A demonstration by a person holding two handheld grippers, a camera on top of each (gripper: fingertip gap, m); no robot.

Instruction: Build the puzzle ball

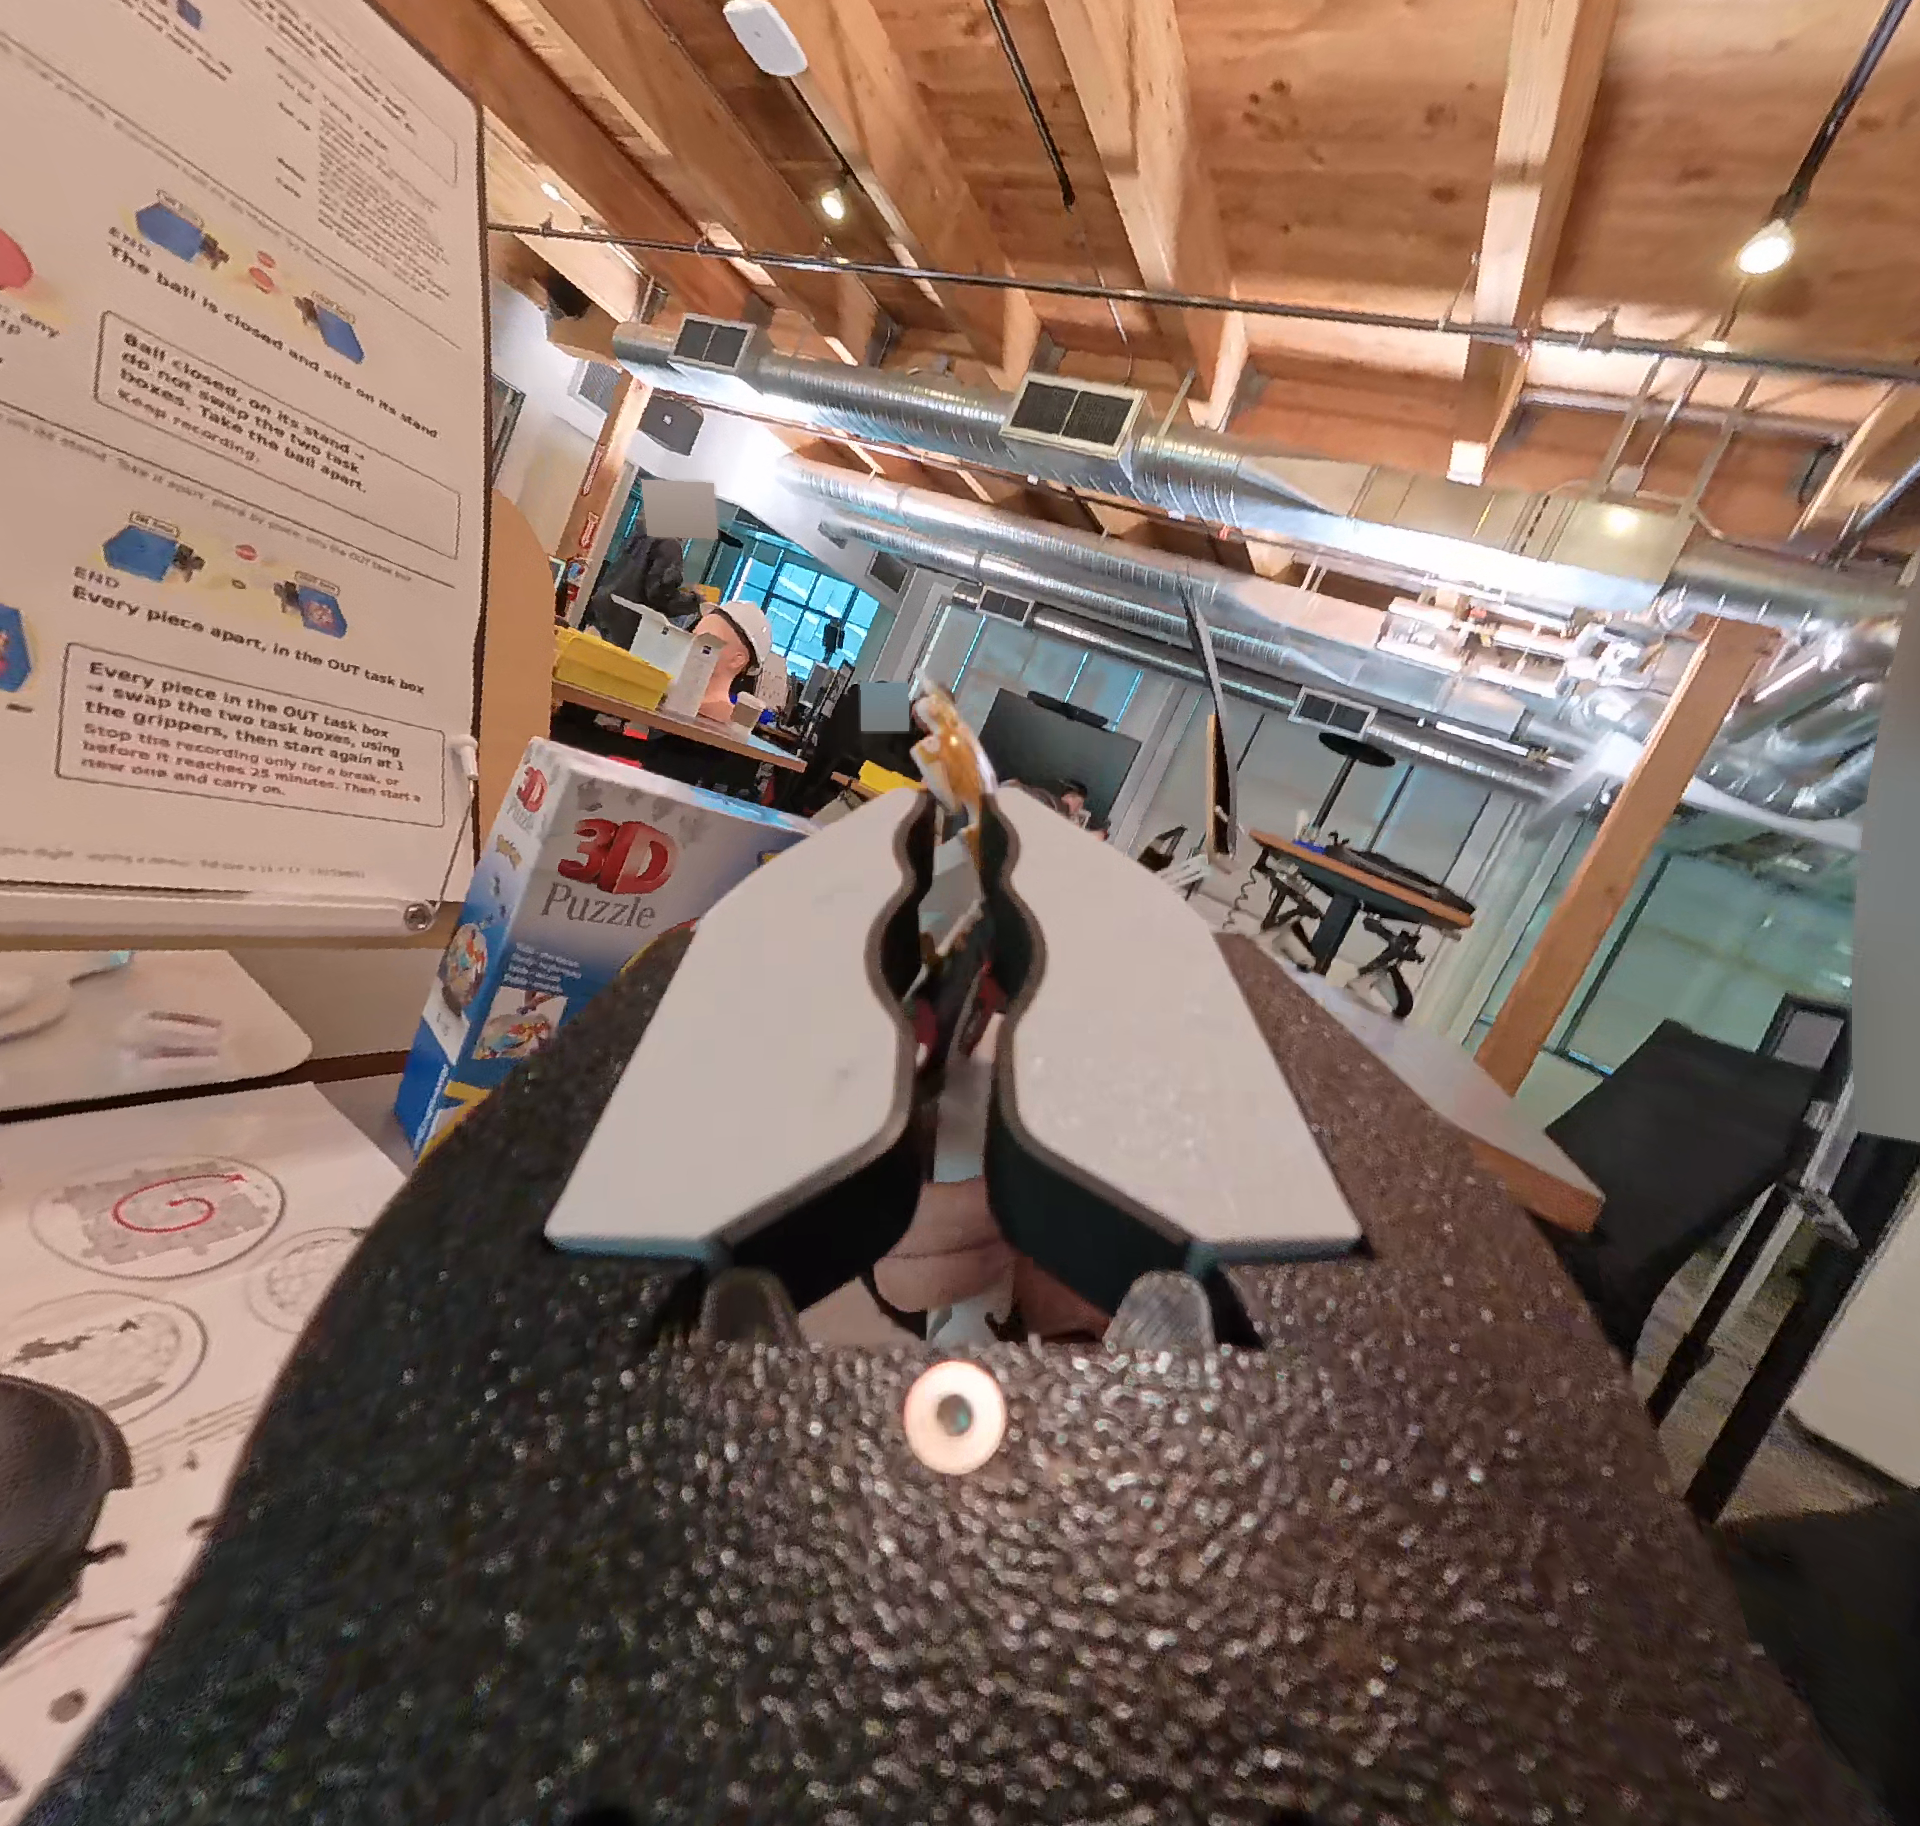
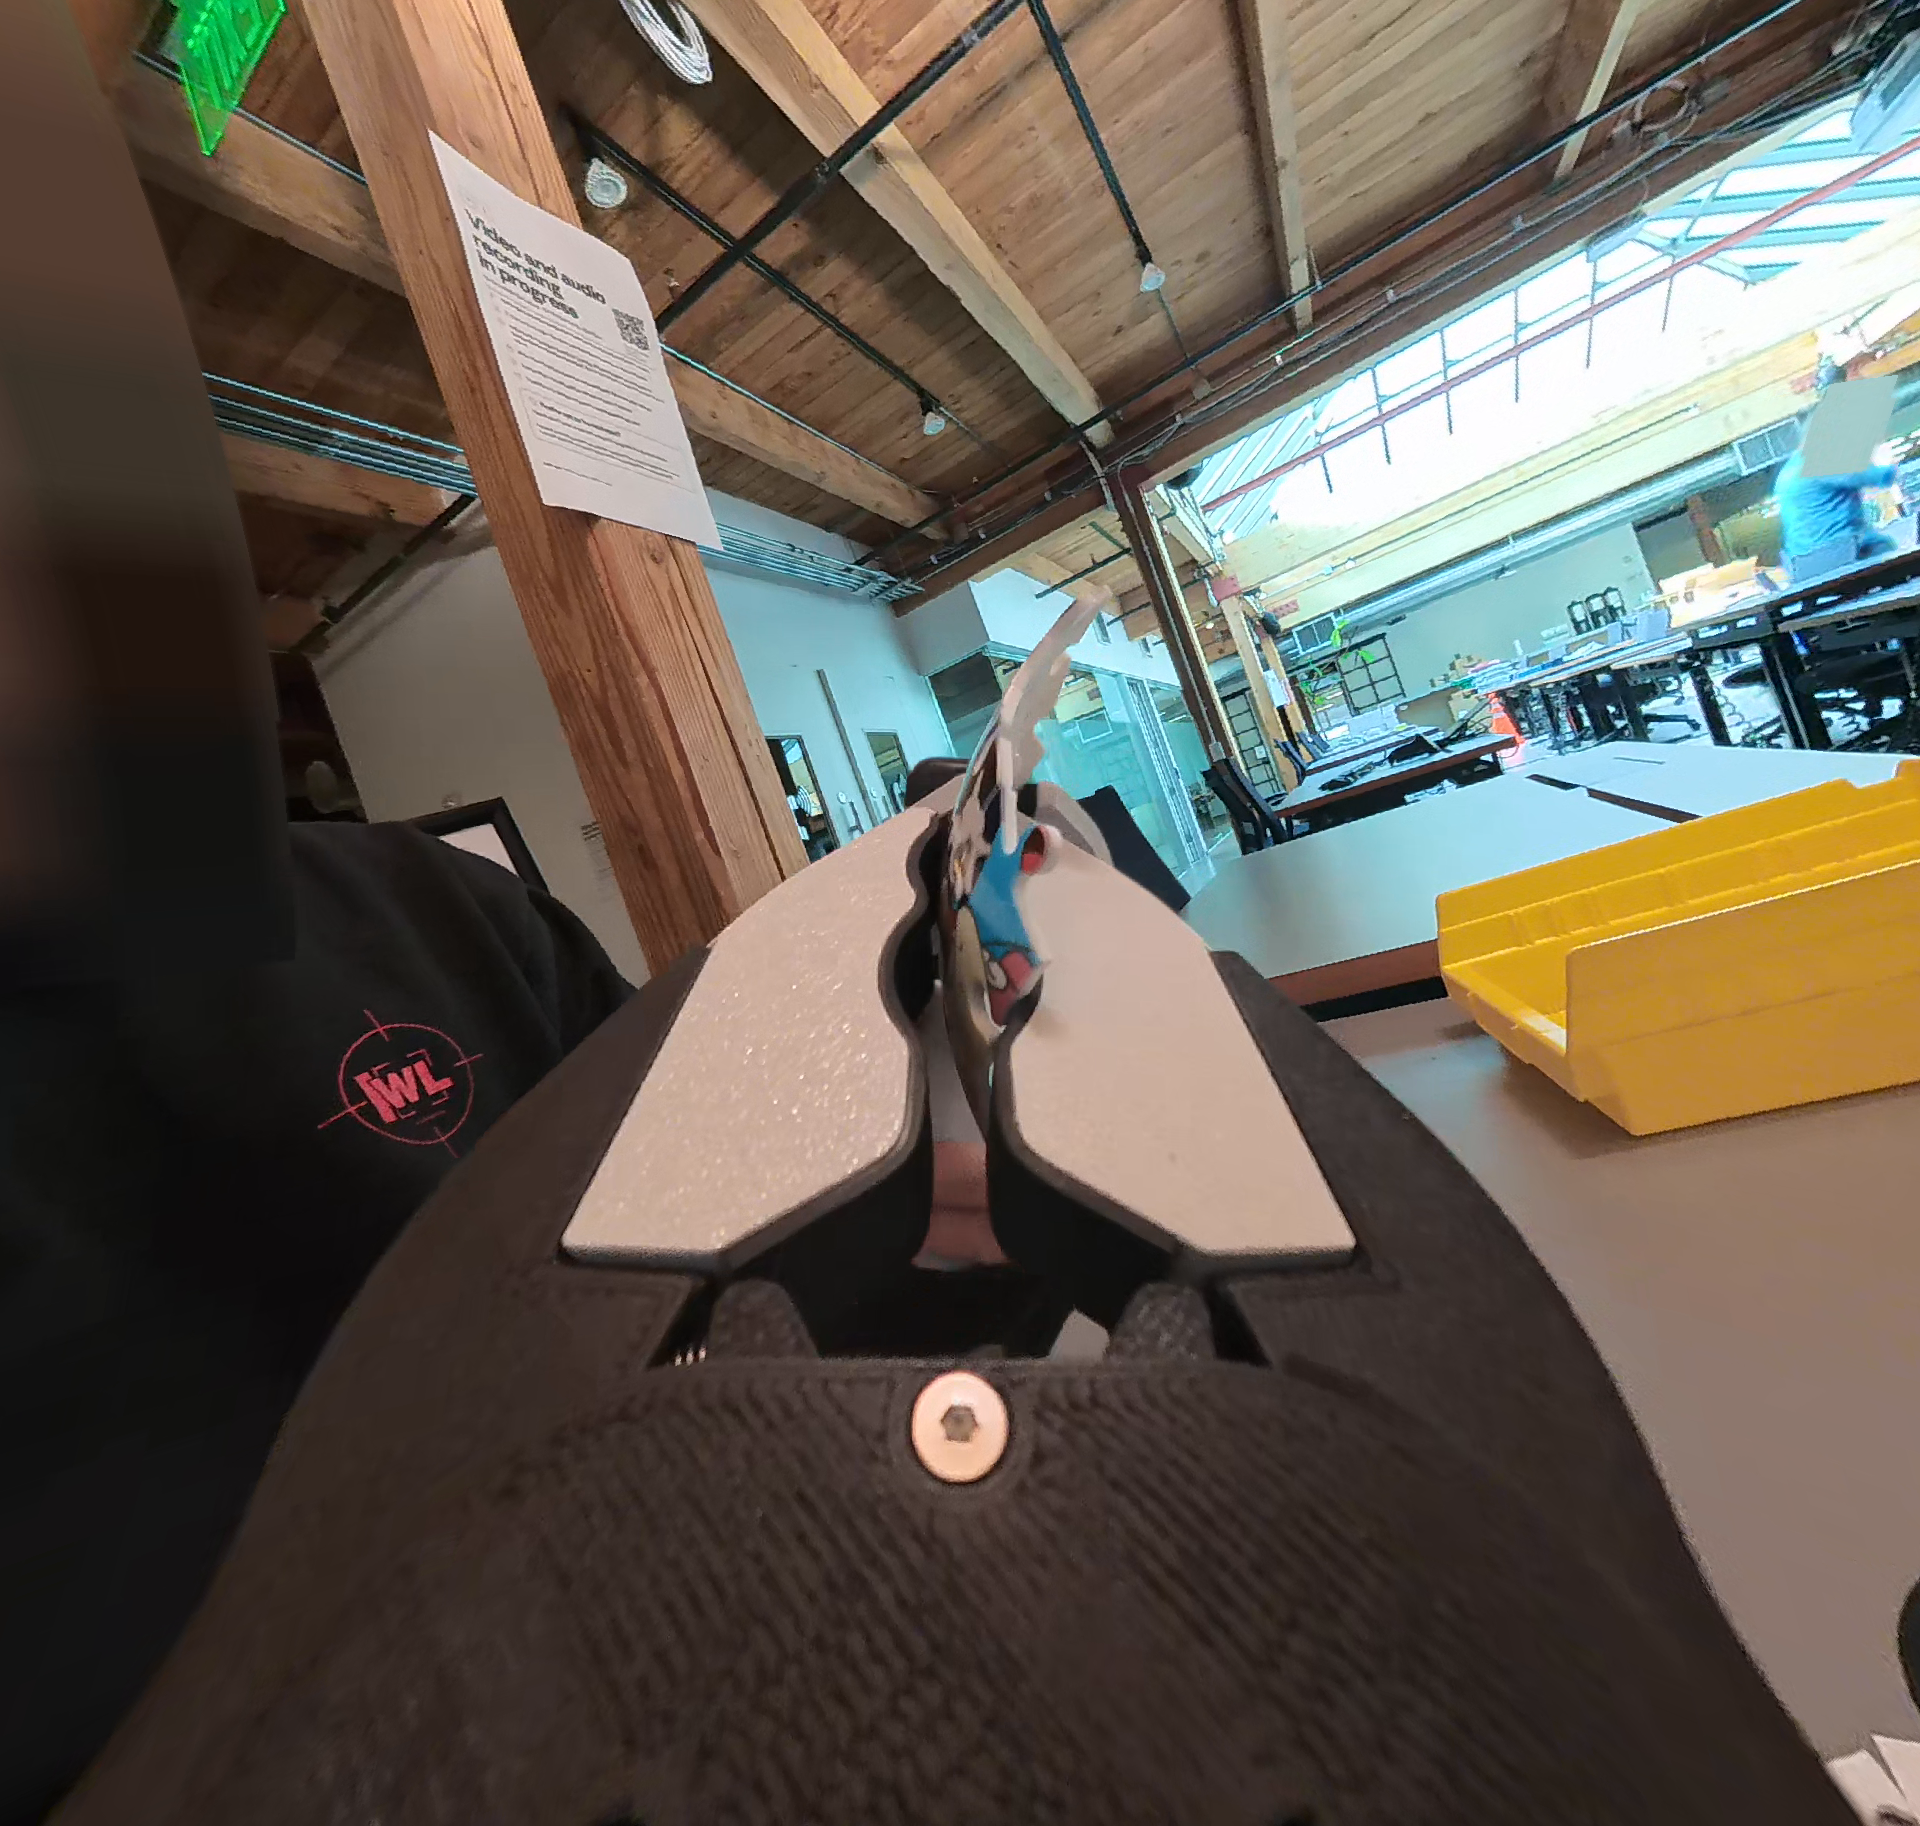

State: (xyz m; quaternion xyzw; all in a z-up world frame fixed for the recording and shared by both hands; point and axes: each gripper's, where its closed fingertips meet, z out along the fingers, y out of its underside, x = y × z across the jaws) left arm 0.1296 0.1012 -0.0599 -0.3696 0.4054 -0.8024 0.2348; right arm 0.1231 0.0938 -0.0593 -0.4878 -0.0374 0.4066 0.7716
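My left gripper (image 1: 958, 820) is shut on a curved puzzle piece section (image 1: 951, 737), yellow, white and dark, seen edge-on; it sticks up past the fingertips. My right gripper (image 2: 982, 831) is shut on another curved puzzle piece section (image 2: 1003, 893), blue, white and red, also edge-on, arching up and right beyond the fingertips. Both grippers point upward, away from the table. Neither gripper shows in the other's view.
In the left wrist view a blue puzzle box (image 1: 561, 924) stands behind the gripper, an instruction board (image 1: 229, 426) at left, a printed sheet (image 1: 156, 1257) on the table. In the right wrist view a yellow bin (image 2: 1683, 966) sits on the grey table (image 2: 1403, 903); a person's dark sleeve (image 2: 260, 1049) is at left.
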